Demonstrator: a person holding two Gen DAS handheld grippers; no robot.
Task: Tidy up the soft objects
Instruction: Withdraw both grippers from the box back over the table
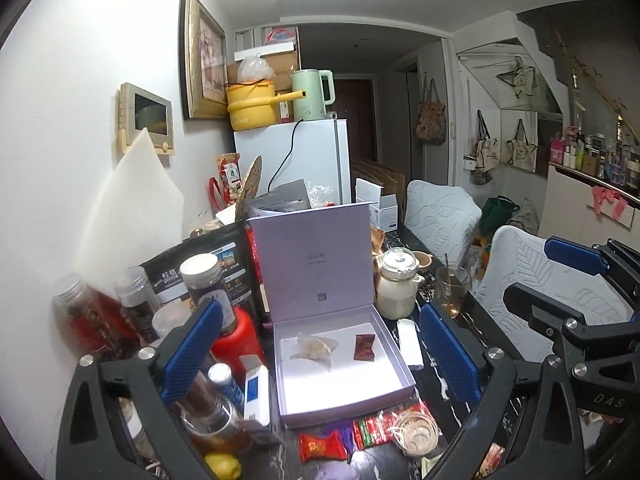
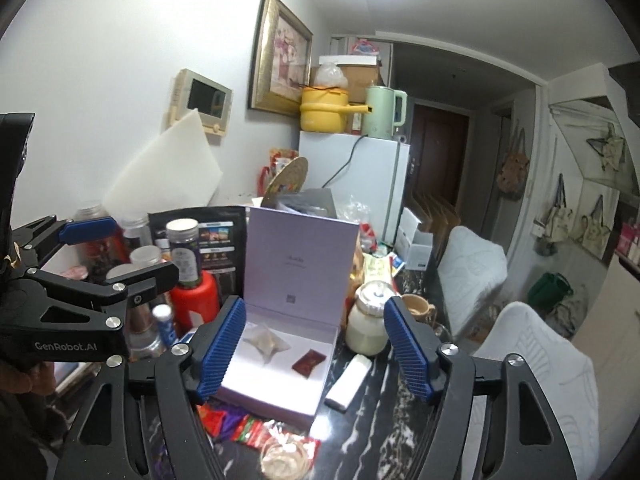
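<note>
Both the left gripper (image 1: 320,354) and right gripper (image 2: 316,350) hover wide apart, empty, over a cluttered marble table (image 1: 440,380). The open box (image 1: 396,356) holds a tea bag (image 1: 314,350); a red candy (image 1: 365,347) lies at its three o'clock.

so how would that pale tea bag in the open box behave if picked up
The tea bag looks like thin crumpled mesh, so it is probably floppy and very light. It may squash between pads. Lying loose on the box's smooth floor, it could slide when nudged.
</note>
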